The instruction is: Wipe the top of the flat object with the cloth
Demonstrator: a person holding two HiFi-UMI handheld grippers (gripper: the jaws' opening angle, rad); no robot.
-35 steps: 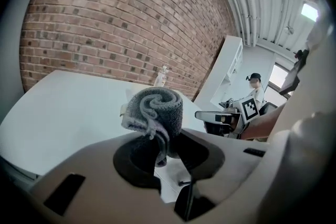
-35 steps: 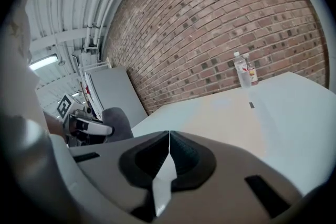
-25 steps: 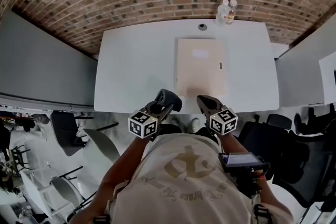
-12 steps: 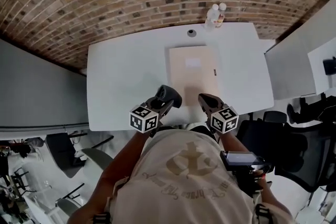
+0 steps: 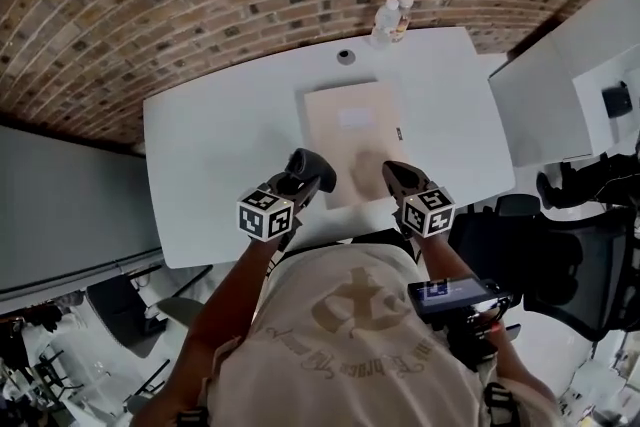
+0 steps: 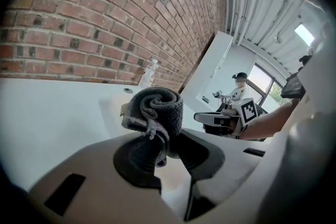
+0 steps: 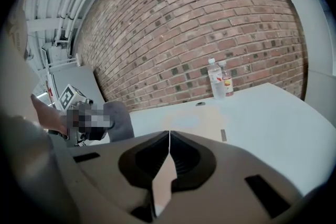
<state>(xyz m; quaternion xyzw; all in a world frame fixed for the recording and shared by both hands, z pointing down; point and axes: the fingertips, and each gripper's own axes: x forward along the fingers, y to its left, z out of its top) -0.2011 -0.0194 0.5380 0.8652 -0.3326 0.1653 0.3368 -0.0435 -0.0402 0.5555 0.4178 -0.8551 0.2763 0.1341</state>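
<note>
Left gripper [image 6: 167,150] clamps the rolled cloth [image 6: 155,107] by its tail: soft, light, likely floppy. Right gripper [image 7: 169,139] closed, empty. Flat object [image 5: 350,125], just ahead of both, appears rigid.

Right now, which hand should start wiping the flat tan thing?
Left, I think. The left hand-held gripper is shut on the grey cloth, close to the near edge of the flat tan object; the right hand-held gripper is shut and empty.

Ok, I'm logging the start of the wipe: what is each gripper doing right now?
Left gripper: closed on the rolled grey cloth.
Right gripper: closed, nothing between its jaws.
</note>
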